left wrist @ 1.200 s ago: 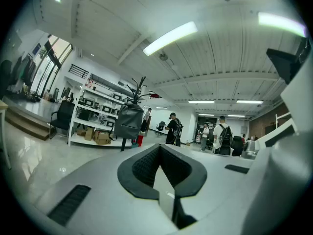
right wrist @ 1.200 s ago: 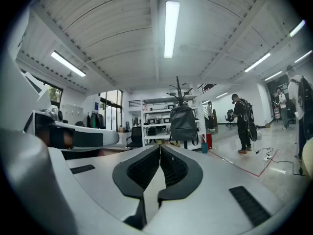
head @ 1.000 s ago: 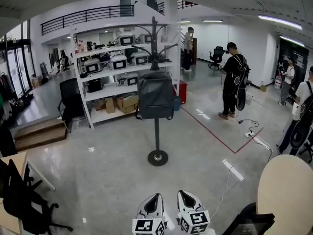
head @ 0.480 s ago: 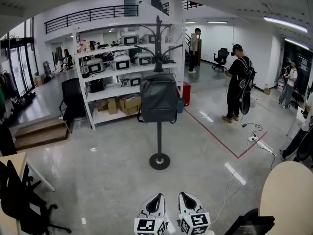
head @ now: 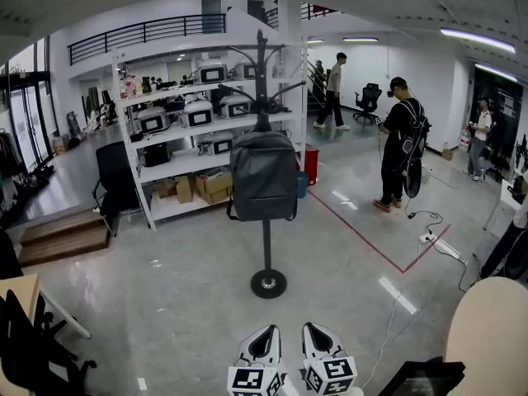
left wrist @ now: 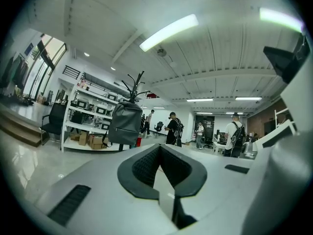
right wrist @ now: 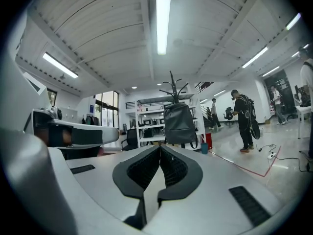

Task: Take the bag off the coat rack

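**Two closed grippers, one bag straight ahead and well out of reach**

Both grippers sit low at the near edge of the head view, side by side, pointing out across open floor. The left gripper (head: 262, 337) has its jaws together with nothing between them, and its own view (left wrist: 159, 148) confirms this. Ahead of it and well apart stands the coat rack (head: 266, 246), a single pole on a round foot. The bag (head: 264, 176) hangs on it upright with its long axis running down the pole. Its top is caught somewhere among the hooks, though exactly which hook cannot be made out.

The right gripper (head: 314, 335) is likewise closed and empty (right wrist: 160, 148), and sees the bag (right wrist: 179, 124) just right of its jaw line. From the head view the bag lines up slightly more with the left gripper, but neither looks clearly nearer. The bag probably needs lifting upward to come free.
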Demonstrator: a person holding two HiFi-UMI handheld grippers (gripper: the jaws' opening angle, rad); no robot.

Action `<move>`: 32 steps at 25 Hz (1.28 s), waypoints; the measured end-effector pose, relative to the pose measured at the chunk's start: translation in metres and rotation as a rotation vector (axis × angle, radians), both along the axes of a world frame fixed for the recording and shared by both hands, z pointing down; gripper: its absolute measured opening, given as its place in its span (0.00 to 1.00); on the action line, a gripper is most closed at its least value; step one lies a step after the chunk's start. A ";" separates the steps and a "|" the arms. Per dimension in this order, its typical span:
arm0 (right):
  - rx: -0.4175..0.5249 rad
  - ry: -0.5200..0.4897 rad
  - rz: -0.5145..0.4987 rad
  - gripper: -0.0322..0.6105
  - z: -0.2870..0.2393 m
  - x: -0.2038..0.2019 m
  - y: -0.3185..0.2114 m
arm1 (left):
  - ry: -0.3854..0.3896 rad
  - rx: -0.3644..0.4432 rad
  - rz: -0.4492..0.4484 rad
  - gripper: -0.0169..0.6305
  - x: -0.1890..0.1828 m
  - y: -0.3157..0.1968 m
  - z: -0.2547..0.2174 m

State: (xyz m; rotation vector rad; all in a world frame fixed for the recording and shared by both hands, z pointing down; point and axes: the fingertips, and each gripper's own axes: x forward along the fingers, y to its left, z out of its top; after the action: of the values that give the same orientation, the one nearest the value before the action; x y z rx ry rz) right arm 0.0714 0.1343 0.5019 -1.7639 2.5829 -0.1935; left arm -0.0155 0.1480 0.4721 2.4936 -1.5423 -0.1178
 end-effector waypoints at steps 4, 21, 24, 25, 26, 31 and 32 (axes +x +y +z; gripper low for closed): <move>-0.003 -0.010 -0.003 0.07 -0.004 -0.004 -0.017 | -0.001 0.005 0.007 0.03 -0.001 -0.019 -0.003; -0.036 -0.006 -0.023 0.07 0.008 -0.045 -0.124 | 0.002 0.002 -0.012 0.03 -0.042 -0.118 0.001; -0.033 0.003 -0.024 0.07 0.007 -0.050 -0.141 | 0.006 0.003 -0.007 0.03 -0.045 -0.134 0.003; -0.035 0.005 -0.024 0.07 0.009 -0.051 -0.146 | 0.007 0.003 -0.006 0.03 -0.046 -0.139 0.004; -0.039 0.005 -0.021 0.07 0.011 -0.052 -0.150 | 0.008 0.003 -0.003 0.03 -0.047 -0.144 0.005; -0.065 0.010 0.004 0.07 0.019 -0.044 -0.164 | 0.027 -0.010 0.028 0.03 -0.043 -0.160 0.010; -0.071 0.009 0.011 0.07 0.020 -0.042 -0.166 | 0.029 -0.014 0.036 0.03 -0.040 -0.161 0.011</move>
State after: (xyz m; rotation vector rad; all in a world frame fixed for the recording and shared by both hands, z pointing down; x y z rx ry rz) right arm 0.0297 -0.0314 0.5217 -1.8054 2.6035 -0.2817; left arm -0.0559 -0.0131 0.4836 2.4960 -1.4817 -0.1364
